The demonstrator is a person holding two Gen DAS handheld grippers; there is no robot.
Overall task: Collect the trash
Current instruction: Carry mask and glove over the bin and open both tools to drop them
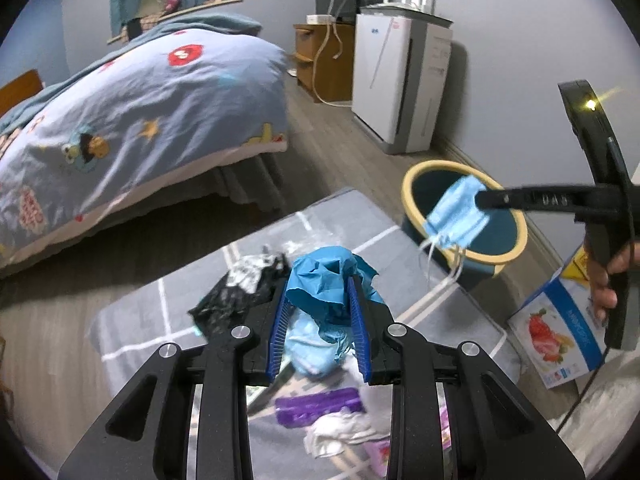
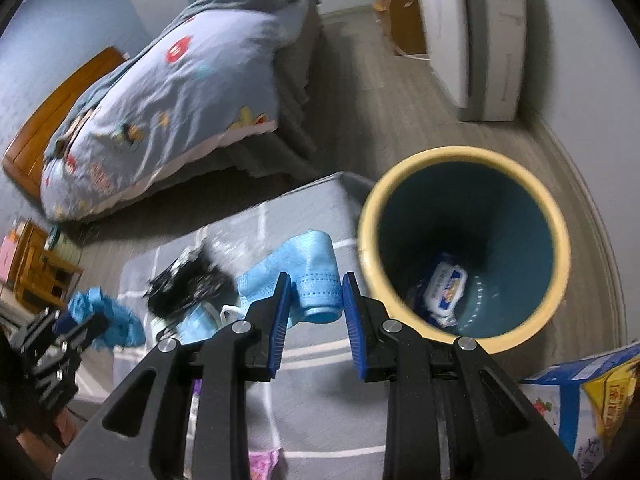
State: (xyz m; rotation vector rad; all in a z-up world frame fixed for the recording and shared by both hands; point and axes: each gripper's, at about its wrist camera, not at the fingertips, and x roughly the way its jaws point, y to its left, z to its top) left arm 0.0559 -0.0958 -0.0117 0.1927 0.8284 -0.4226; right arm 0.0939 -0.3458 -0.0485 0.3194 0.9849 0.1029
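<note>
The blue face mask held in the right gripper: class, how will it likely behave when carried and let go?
Probably floppy: the face mask is rolled between the right gripper pads, and its ear loops dangle loose. Likely very light, since a small pinch holds it up. It may flutter rather than drop straight into the bin.

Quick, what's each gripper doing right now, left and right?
Left gripper: shut on crumpled blue paper.
Right gripper: shut on a blue face mask, near the bin.
</note>
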